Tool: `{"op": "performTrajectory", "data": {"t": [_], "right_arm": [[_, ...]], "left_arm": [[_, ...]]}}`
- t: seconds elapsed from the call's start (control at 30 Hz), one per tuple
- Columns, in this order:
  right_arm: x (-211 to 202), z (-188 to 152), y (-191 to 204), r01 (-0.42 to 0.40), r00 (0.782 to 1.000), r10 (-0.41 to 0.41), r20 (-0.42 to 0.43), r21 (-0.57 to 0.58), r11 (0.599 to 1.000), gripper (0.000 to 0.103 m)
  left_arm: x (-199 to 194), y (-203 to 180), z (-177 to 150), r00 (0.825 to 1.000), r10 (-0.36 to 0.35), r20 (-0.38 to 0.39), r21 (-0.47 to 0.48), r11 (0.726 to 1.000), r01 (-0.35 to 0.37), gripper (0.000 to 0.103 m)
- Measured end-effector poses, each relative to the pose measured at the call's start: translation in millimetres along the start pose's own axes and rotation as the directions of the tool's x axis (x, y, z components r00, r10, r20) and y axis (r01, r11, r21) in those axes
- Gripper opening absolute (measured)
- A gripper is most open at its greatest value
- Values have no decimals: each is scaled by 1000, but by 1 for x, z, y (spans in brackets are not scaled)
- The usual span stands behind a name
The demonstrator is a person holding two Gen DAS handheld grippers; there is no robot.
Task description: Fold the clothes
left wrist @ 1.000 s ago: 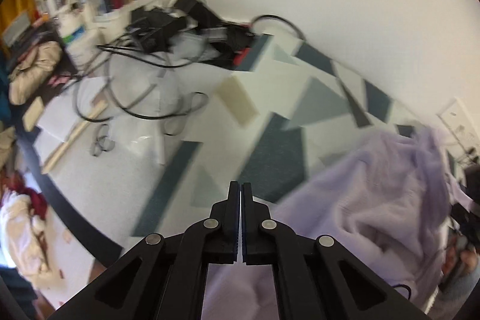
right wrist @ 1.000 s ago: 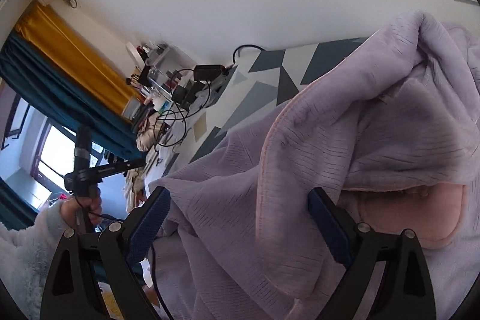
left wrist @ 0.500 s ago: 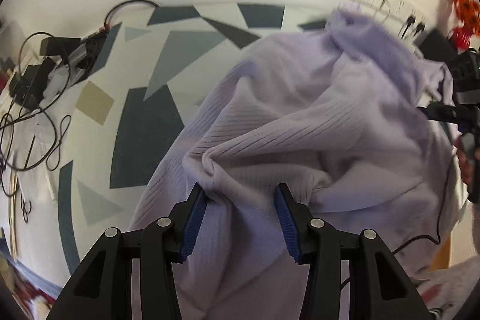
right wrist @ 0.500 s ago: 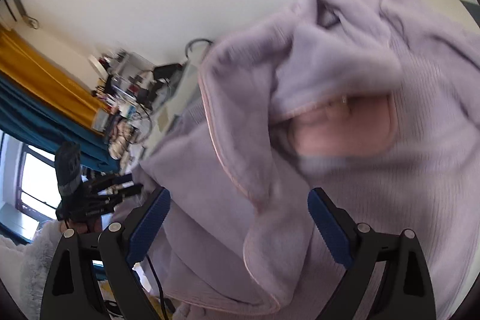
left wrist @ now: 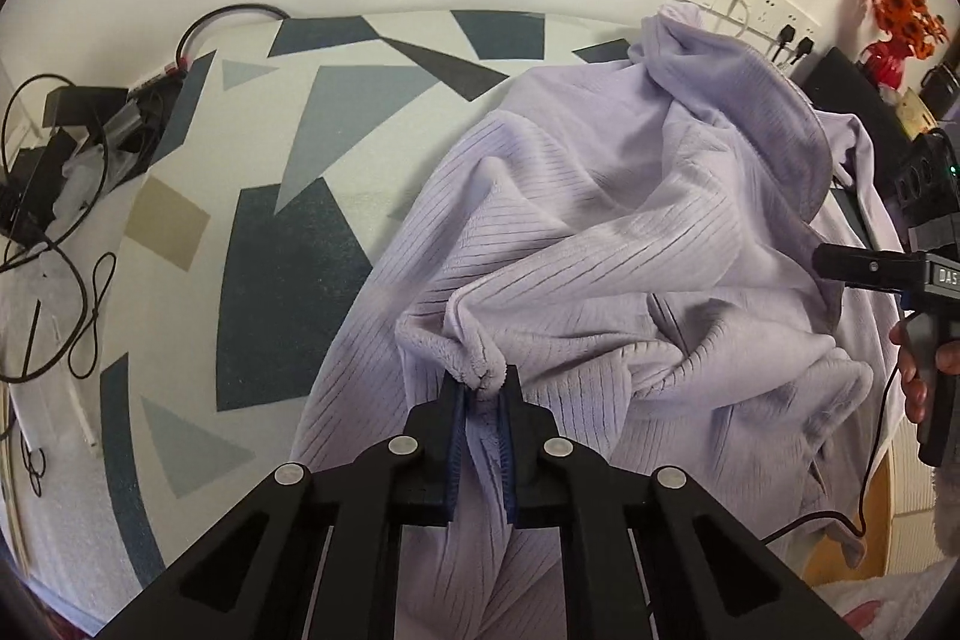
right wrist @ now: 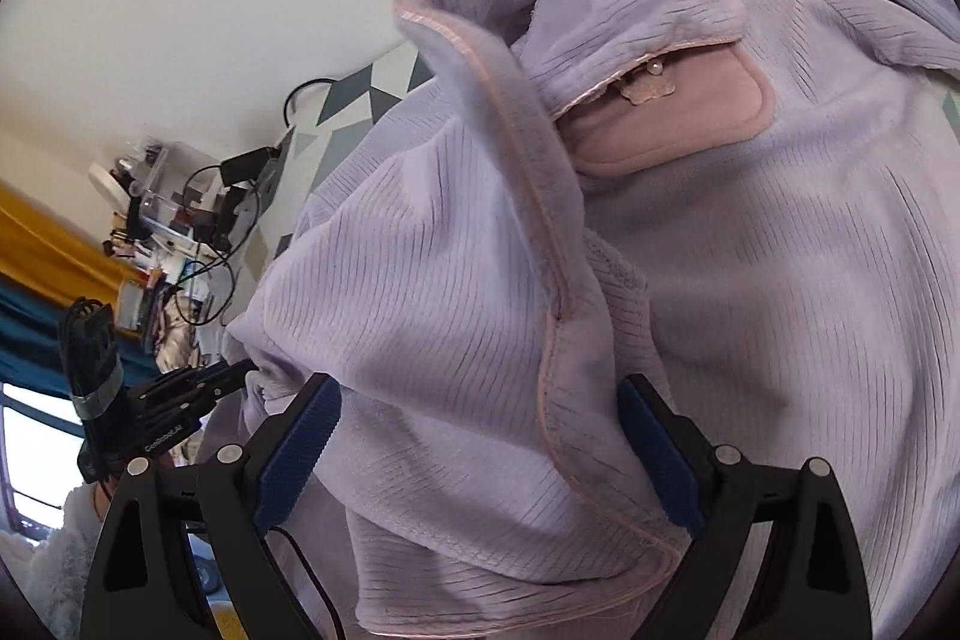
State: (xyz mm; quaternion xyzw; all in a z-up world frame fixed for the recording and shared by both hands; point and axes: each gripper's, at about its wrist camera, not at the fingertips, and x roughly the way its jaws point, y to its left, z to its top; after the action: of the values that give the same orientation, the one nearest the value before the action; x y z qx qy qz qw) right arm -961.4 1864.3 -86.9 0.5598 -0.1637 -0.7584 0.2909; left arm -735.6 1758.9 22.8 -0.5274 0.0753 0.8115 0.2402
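The right gripper (right wrist: 480,436) stands wide open over a rumpled lilac garment (right wrist: 750,280), a pink-edged fold lying between its fingers; a pink pocket (right wrist: 678,115) sits above; the left gripper (right wrist: 240,370) pinches the cloth's far left edge.

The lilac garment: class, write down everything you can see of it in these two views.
The lilac garment is soft, ribbed, fleecy-looking fabric with thin pink piping along an edge and a pink pocket carrying a small flower-shaped tab. It lies crumpled and unfolded, heaped in deep creases on a cover patterned with grey and navy shapes. The left gripper is closing on a bunched fold. The right gripper stands open, straddling the piped edge.
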Motion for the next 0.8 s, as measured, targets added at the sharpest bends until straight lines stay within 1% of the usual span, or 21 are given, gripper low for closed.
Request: {"op": "performTrajectory", "data": {"t": [0.07,0.13,0.23,0.3,0.33,0.37,0.4,0.43,0.47,0.5,0.6,0.7,0.8], "right_arm": [[0,-3,3,46,999,-46,11,-2,999,95],[-2,-4,3,93,995,-94,35,23,995,95],[-2,-9,-2,133,990,-135,40,47,990,95],[3,-10,3,161,986,-162,38,34,986,95],[4,-11,8,163,986,-164,40,26,986,94],[5,-11,12,160,986,-161,42,18,987,87],[5,-12,17,158,987,-158,43,10,987,68],[7,-12,24,152,987,-152,45,-5,988,57],[8,-12,31,146,988,-145,47,-20,989,39],[9,-13,38,142,989,-140,48,-39,989,26],[13,-13,66,83,996,-78,46,-105,991,18],[24,-14,105,11,1000,-6,28,-200,980,16],[46,-20,148,-84,996,77,-34,-292,953,16]], "left_arm": [[-3,2,0,1000,-10,9,8,1000,10,8],[-9,6,-1,999,-18,34,6,1000,18,8],[-24,22,0,995,-26,100,-45,999,30,7],[-34,35,0,990,-33,134,-83,996,44,7],[-39,40,0,989,-30,148,-97,994,45,7],[-43,45,1,987,-16,157,-103,994,32,7],[-46,50,1,986,0,165,-109,994,18,7],[-49,56,1,986,20,167,-113,994,-1,7],[-51,62,1,984,41,171,-125,992,-19,7],[-54,70,1,983,56,173,-142,989,-31,7],[-60,97,-1,980,108,168,-209,975,-72,7],[-63,122,-7,973,176,151,-254,958,-134,7],[-64,142,-16,964,235,125,-301,935,-189,9]]}}
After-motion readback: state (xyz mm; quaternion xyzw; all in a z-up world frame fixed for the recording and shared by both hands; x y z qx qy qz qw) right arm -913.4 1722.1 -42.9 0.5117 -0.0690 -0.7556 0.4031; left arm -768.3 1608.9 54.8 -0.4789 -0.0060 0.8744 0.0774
